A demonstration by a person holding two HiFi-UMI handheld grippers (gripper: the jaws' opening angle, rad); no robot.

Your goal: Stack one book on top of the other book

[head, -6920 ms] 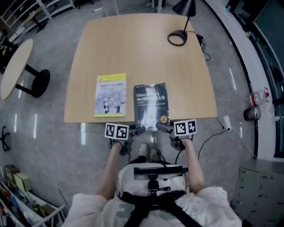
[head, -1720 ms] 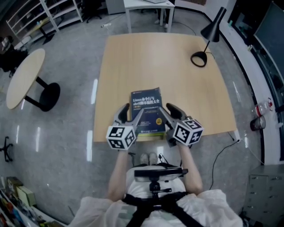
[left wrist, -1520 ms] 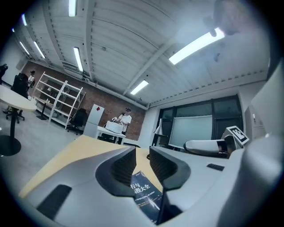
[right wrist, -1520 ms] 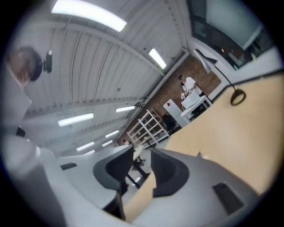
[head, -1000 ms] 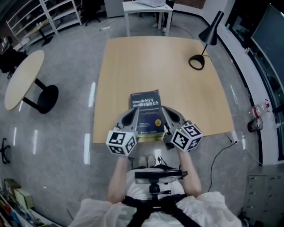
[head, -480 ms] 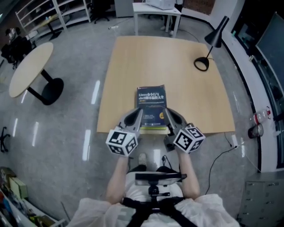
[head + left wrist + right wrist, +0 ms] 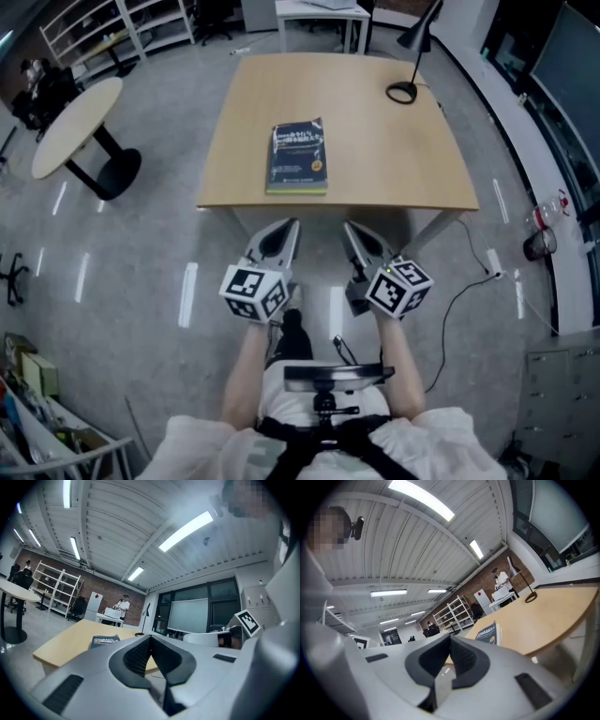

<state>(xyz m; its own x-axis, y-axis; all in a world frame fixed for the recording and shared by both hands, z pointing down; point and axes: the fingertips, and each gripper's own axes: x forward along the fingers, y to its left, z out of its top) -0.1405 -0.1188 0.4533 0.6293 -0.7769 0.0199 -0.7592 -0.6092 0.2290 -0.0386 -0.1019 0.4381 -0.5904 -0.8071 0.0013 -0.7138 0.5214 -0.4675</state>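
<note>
A dark blue book lies flat on the wooden table, left of its middle. A pale yellow edge of a second book shows under its near side. My left gripper and right gripper hang side by side over the floor, just short of the table's near edge. Both are shut with nothing in them and point level at the table. In the left gripper view the blue book lies beyond the shut left gripper. In the right gripper view the book lies past the right gripper.
A black desk lamp stands at the table's far right corner. A round side table is on the left, shelves behind it. A small white table stands past the far edge. A cable trails on the floor at right.
Both grippers, still shut, have pulled back from beside the blue book to off the table's near edge. The book stays put and sits farther from the camera.
</note>
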